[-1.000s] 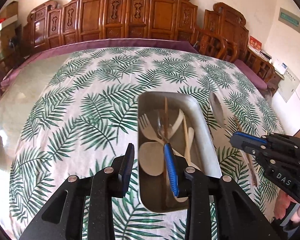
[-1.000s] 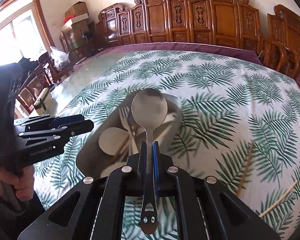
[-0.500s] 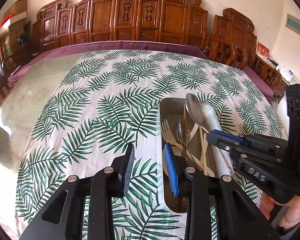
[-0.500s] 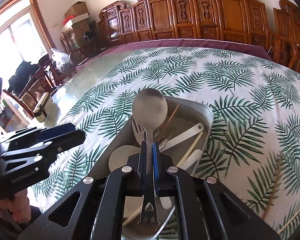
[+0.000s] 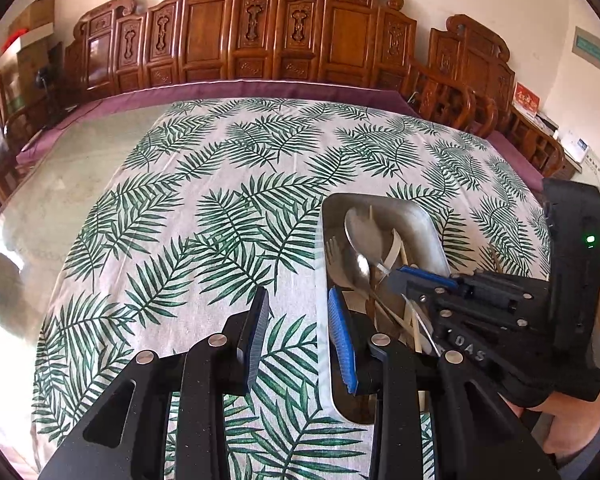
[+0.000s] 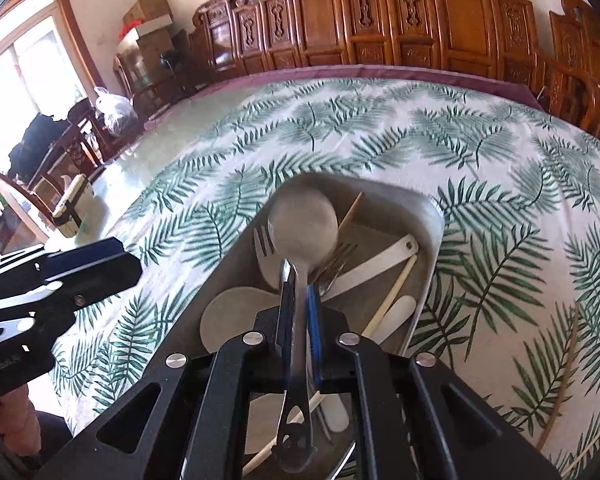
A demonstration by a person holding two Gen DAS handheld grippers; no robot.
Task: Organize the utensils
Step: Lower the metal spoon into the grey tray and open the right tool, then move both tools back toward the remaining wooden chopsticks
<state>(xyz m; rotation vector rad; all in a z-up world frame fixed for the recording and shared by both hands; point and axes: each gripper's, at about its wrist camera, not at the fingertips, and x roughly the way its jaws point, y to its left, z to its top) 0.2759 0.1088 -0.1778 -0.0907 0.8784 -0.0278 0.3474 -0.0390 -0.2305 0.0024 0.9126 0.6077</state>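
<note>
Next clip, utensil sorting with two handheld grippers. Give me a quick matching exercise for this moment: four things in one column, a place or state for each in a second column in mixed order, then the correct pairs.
Things:
1. metal spoon
2. left gripper
3. metal tray
4. loose chopsticks

Places or states:
A. lying on the leaf-print cloth, outside the tray on its right
B. between the jaws of the right gripper, which are opening, bowl over the tray
C. jaws apart with nothing between them, over the tray's left edge
D. holds a fork, white utensils and chopsticks

Pairs: 1-B, 2-C, 3-D, 4-A
</note>
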